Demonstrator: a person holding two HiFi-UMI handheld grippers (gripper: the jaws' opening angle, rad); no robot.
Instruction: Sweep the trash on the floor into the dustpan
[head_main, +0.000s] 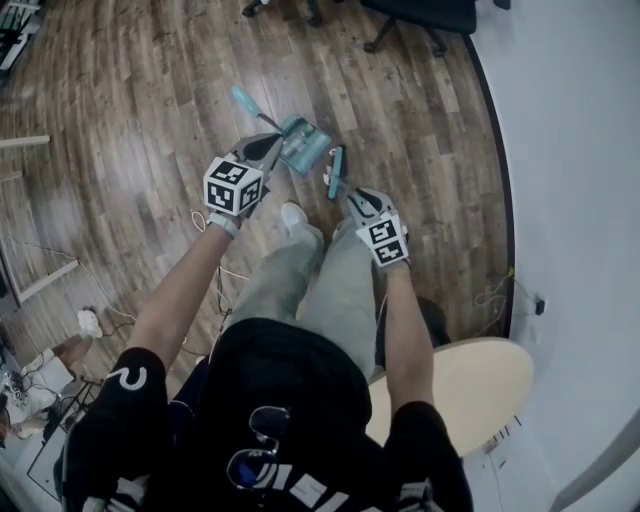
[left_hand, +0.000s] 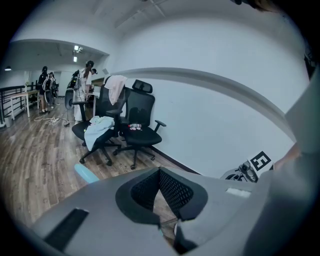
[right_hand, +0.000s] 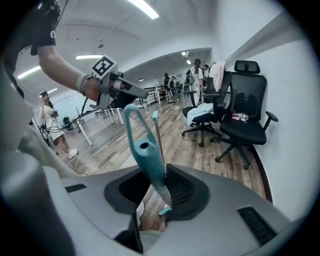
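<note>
you stand on a wood-plank floor (head_main: 130, 120), looking down past your legs at both tools. your right gripper (right_hand: 161, 186) has its jaws pinched on the flat teal handle of a brush (right_hand: 145, 150); the handle rises from the pads toward 12 o'clock and ends in an open hanging loop. in the head view the brush hangs just ahead of that gripper, close beside your right leg. your left gripper (head_main: 267, 150) points toward 1 o'clock, its tip right beside the teal dustpan (head_main: 305, 145). in its own view the two pads are pressed together at their far tips, with a narrow wedge behind them showing floor; nothing can be made out between them. the dustpan sits on the floor at 12 o'clock from your white shoe (head_main: 293, 213), and its long handle (head_main: 245, 100) leans away toward 11 o'clock. a white wall (head_main: 580, 150) runs along your 3 o'clock side. black office chairs (right_hand: 242, 125) stand against it farther ahead.
</note>
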